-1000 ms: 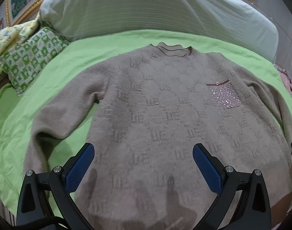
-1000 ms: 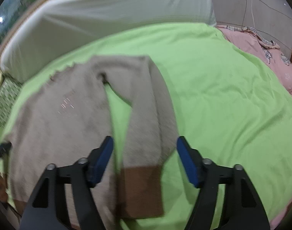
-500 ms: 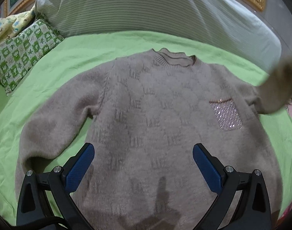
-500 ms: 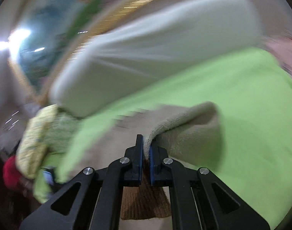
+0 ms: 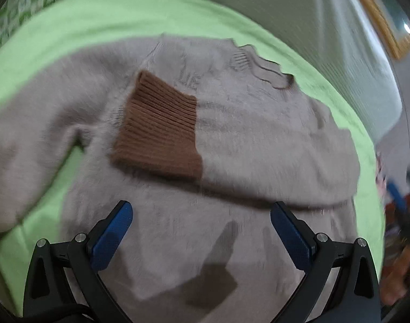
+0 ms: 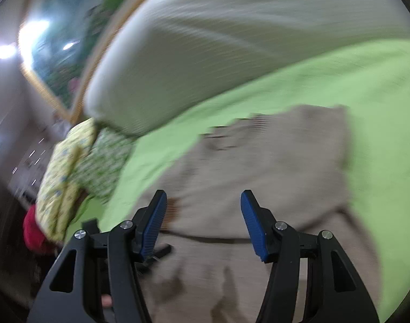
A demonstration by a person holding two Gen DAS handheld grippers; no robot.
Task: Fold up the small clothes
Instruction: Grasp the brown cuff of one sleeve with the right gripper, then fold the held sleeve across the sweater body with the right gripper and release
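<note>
A taupe sweater [image 5: 231,228] lies flat on the green bed sheet [image 5: 70,27], its neckline toward the white pillow [image 6: 218,40] at the head of the bed. One sleeve [image 5: 272,145] is folded across the chest, its brown ribbed cuff [image 5: 159,129] resting on the body. The left tool [image 5: 200,231] hovers over the hem, released and empty. The right tool [image 6: 203,220] is also spread wide, holding nothing, above the sweater.

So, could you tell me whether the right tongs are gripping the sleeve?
No, the right tongs are open and empty above the sweater.
</note>
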